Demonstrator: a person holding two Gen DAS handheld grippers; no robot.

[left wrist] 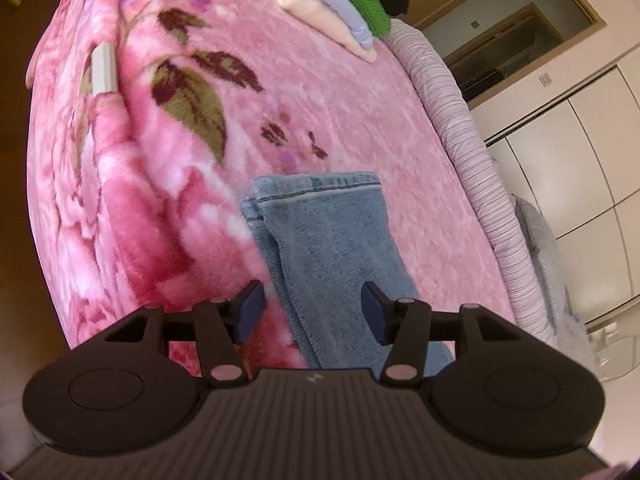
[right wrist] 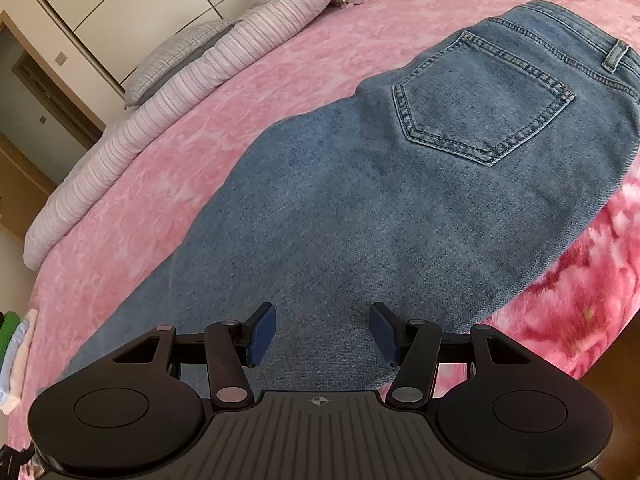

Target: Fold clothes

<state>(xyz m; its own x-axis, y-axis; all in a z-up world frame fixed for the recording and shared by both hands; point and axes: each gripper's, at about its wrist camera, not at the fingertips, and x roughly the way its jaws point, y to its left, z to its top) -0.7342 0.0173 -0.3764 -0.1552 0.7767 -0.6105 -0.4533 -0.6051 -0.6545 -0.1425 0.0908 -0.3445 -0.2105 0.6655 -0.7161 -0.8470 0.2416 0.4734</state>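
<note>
Blue jeans lie flat on a pink flowered blanket. In the left wrist view their leg end [left wrist: 324, 248] runs away from me, hems stacked at the far end. My left gripper [left wrist: 314, 312] hovers open over that leg, nothing between its blue pads. In the right wrist view the jeans' thigh and seat [right wrist: 380, 208] fill the middle, back pocket [right wrist: 480, 108] up and waistband at the far right. My right gripper [right wrist: 322, 336] stands open just above the denim, holding nothing.
A stack of folded clothes [left wrist: 332, 4], cream, light blue and green, sits at the far end of the blanket [left wrist: 320, 92]. A striped lilac quilt [left wrist: 452, 120] rolls along the bed's far side, with a pillow [right wrist: 176, 56] beside it. Wardrobe doors [left wrist: 580, 152] stand beyond.
</note>
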